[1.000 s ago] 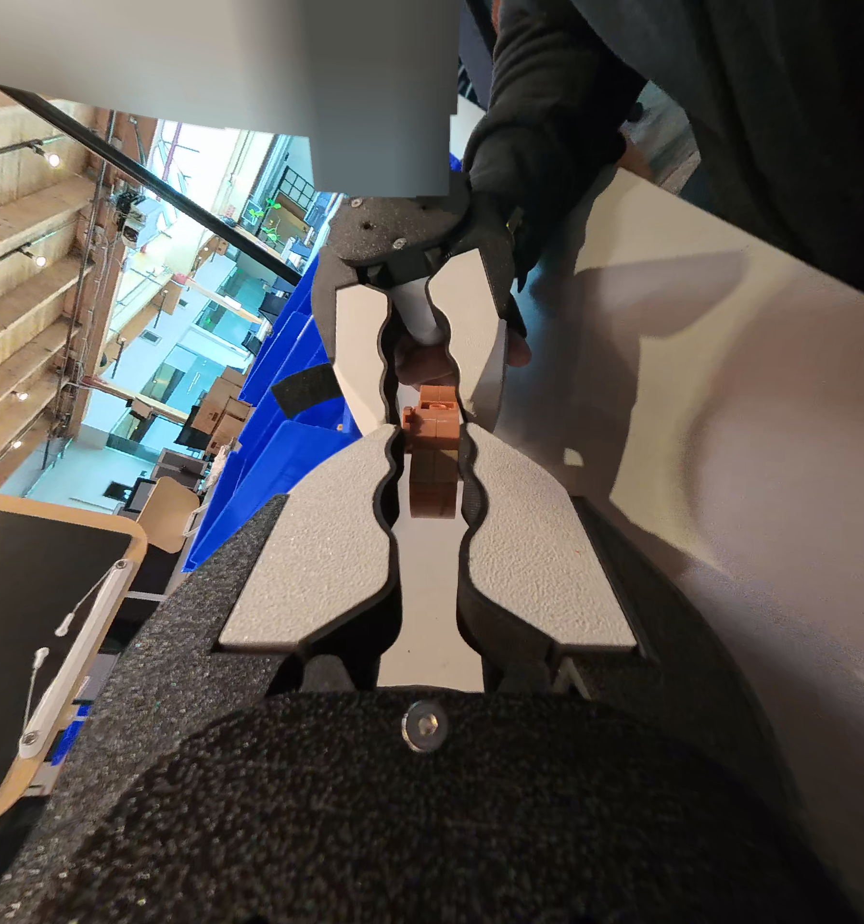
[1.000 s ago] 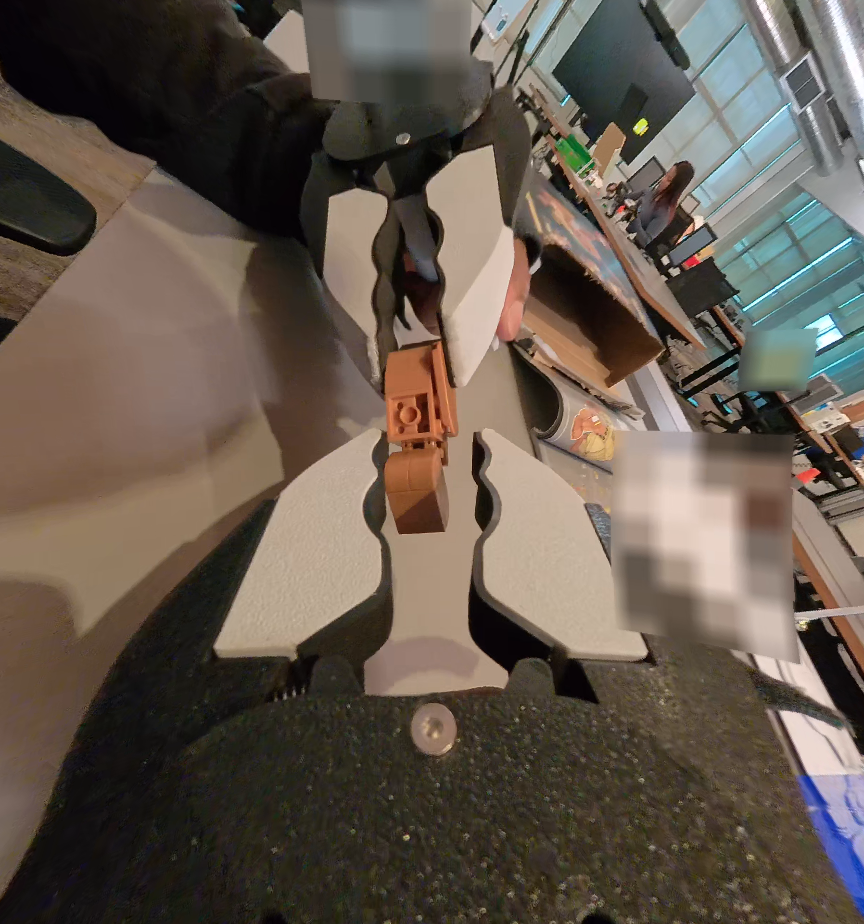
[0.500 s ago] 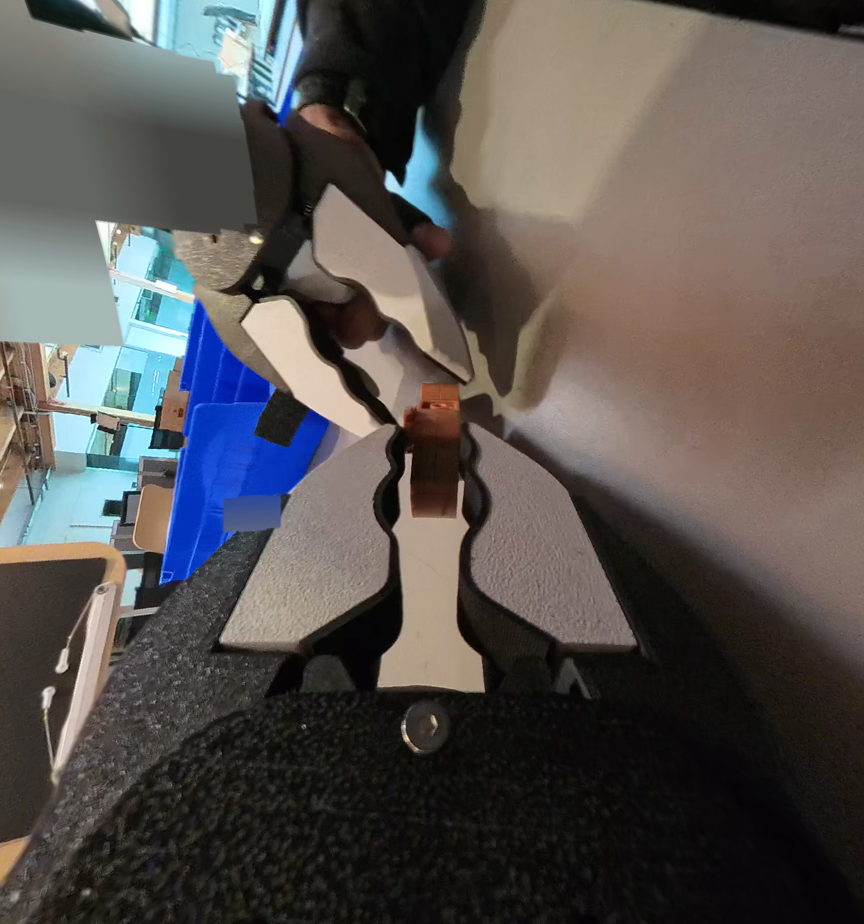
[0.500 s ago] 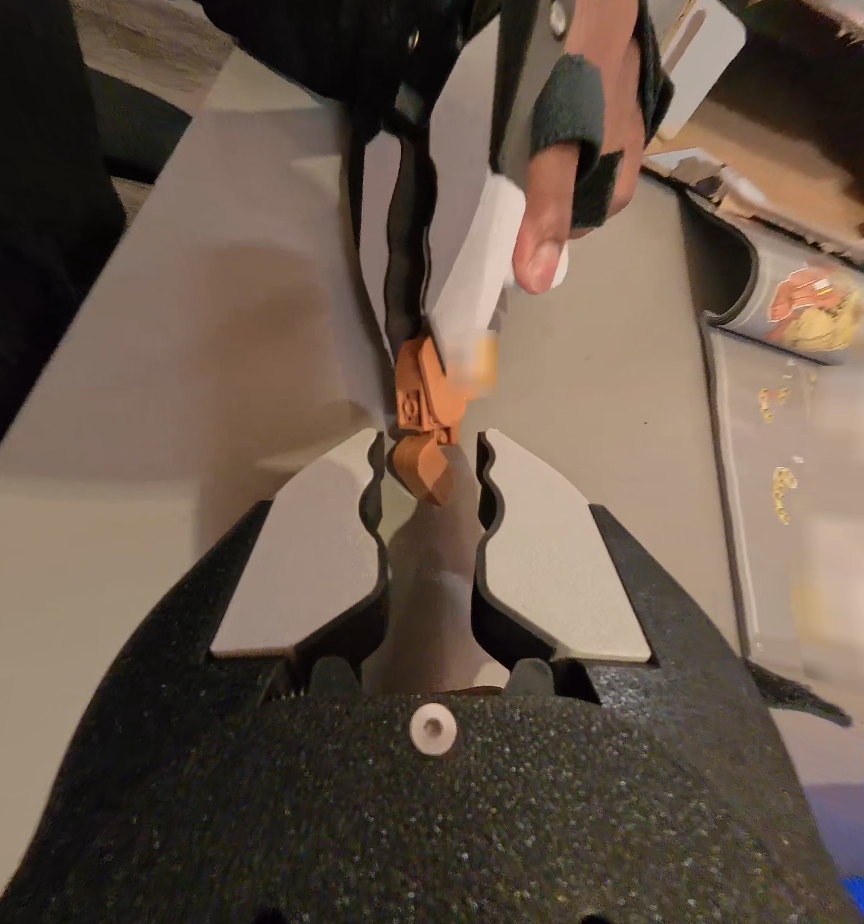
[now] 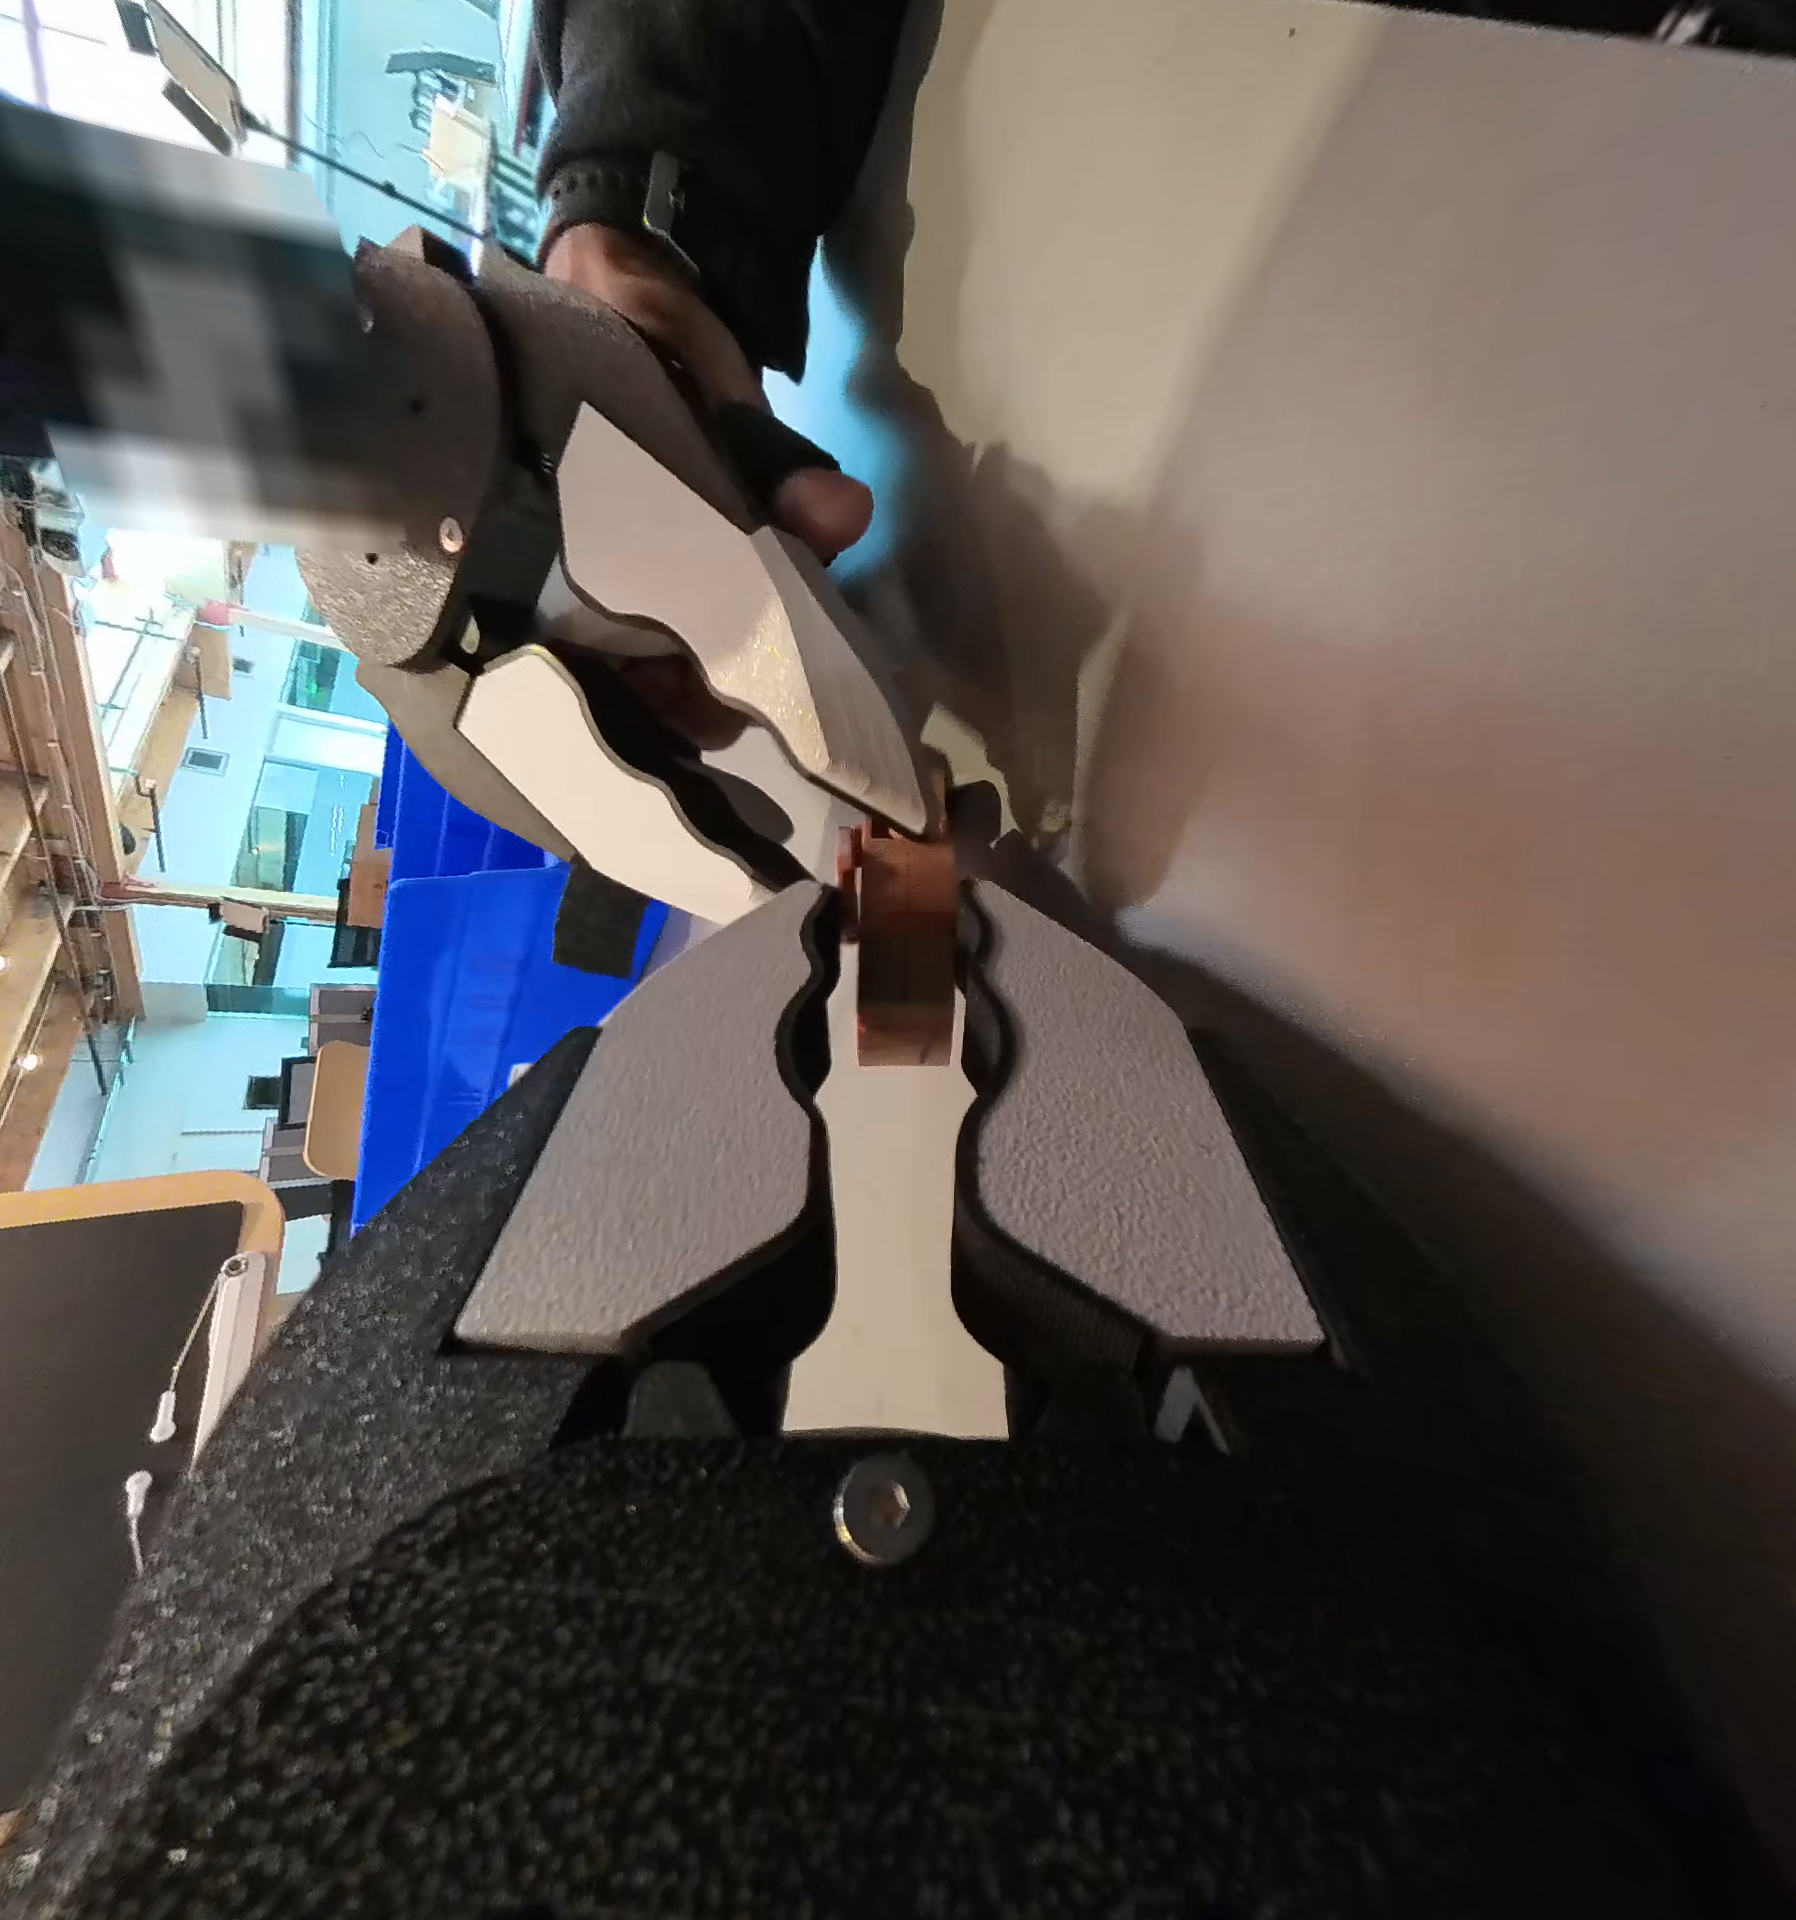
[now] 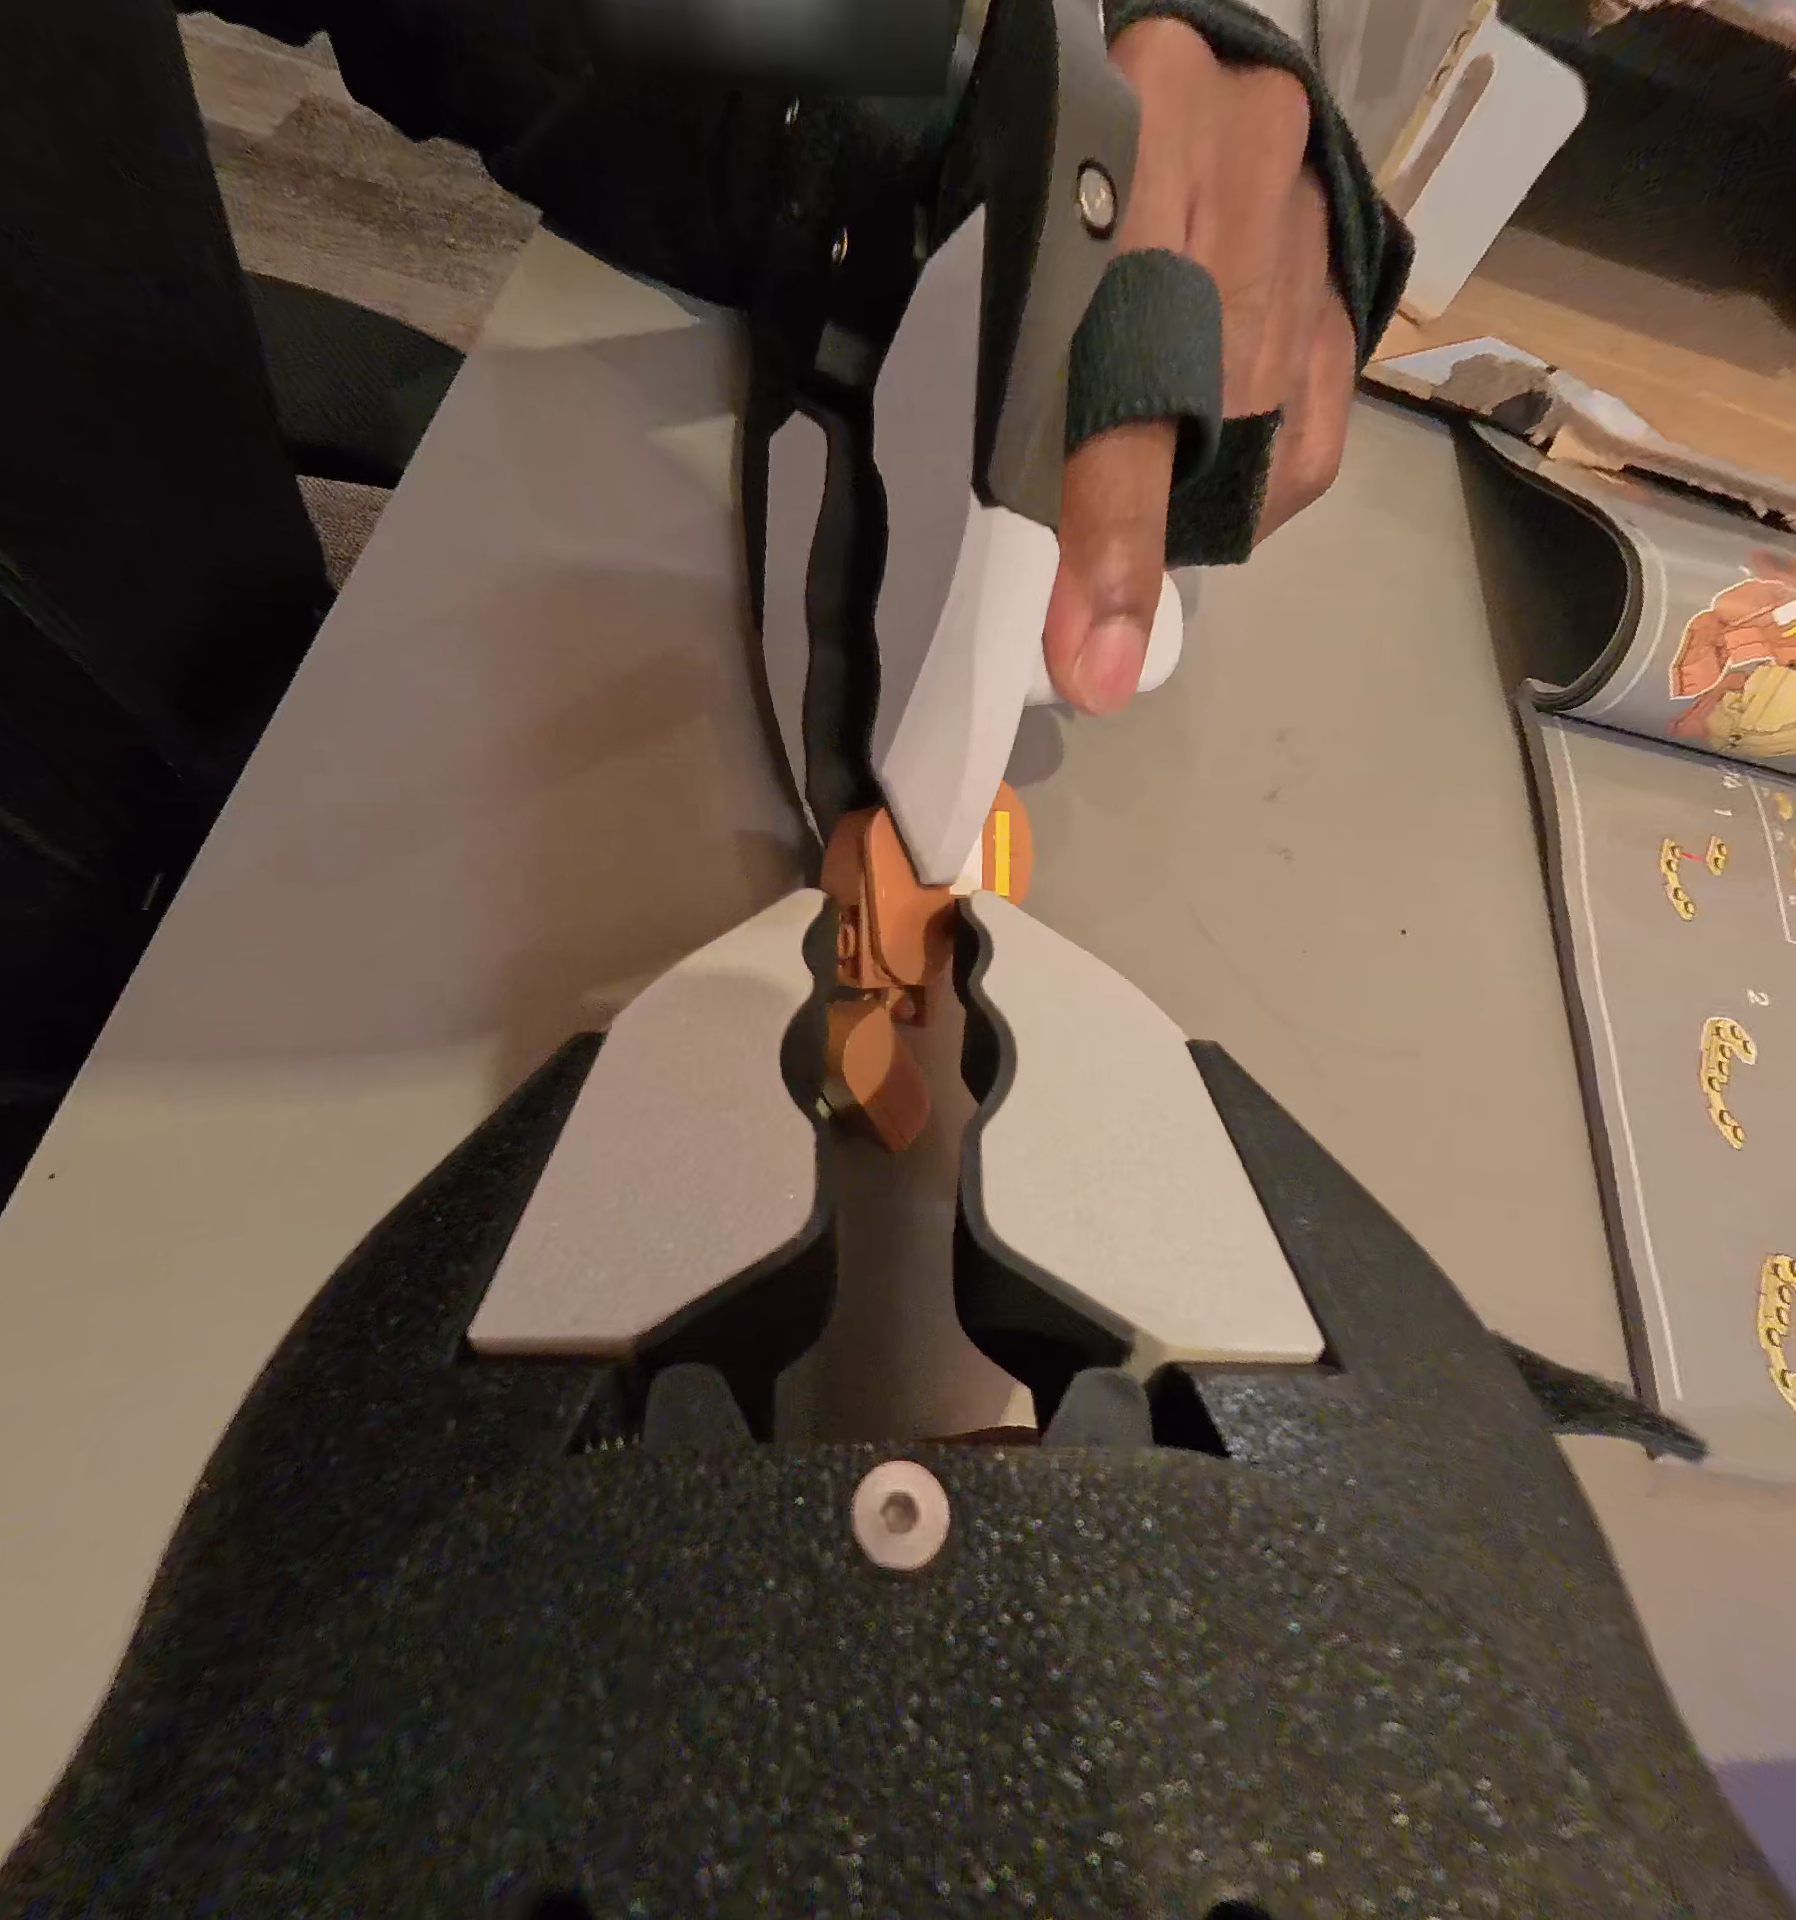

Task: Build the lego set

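Both claws clamped on brown brick piece point(image 6: 889, 966)

A pale grey table point(image 6: 520, 748) carries everything, its top smooth and matte with a few faint scuffs and small dark specks. Along its right side lies an open instruction booklet point(image 6: 1704, 1091) with dark grey pages printed with small yellow and brown drawings; its upper page curls up in a roll point(image 6: 1725, 665). Beyond that roll sits a torn brown cardboard box point(image 6: 1600, 343), resting on the far right corner of the table.
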Tool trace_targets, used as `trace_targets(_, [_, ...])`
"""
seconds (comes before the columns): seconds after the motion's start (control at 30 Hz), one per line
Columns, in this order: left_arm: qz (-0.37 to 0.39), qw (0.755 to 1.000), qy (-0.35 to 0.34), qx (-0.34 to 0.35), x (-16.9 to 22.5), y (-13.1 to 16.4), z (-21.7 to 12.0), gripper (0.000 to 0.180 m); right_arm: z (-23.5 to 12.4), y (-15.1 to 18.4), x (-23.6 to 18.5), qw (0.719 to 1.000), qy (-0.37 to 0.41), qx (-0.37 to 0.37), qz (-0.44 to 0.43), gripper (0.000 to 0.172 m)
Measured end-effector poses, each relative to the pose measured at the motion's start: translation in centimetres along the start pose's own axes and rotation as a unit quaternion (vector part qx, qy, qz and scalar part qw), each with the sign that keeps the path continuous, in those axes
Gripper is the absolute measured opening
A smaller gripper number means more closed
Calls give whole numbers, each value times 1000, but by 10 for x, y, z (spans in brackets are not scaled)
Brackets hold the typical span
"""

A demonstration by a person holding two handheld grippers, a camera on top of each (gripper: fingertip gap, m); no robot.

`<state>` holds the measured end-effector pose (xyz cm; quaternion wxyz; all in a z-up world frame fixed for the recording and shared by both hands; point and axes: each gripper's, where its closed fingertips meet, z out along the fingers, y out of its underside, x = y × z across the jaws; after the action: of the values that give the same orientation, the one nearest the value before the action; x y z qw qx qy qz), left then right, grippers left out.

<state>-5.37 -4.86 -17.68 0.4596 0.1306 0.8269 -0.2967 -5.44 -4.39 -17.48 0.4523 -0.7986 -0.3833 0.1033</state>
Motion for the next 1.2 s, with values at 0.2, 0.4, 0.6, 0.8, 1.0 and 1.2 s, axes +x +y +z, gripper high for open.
trace_targets(0.2, [-16,1000,11,-19,5,6,1,23,2,3,1,999,25,-17,-20,20])
trace_targets(0.4, [-59,998,11,-18,2,9,-2,26,0,4,3,998,42,-22,-31,20])
trace_targets(0.6, [-115,993,23,-8,2,11,-5,20,-2,5,5,998,51,-24,-33,20])
trace_targets(0.8, [-114,993,24,-8,2,11,-5,19,-2,5,5,998,55,-26,-33,20])
trace_targets(1.0, [-95,995,24,-12,4,10,-5,17,-1,6,3,998,47,-26,-18,18])
trace_targets(1.2, [-85,996,21,-16,4,11,-5,17,-1,7,4,998,48,-29,-17,18])
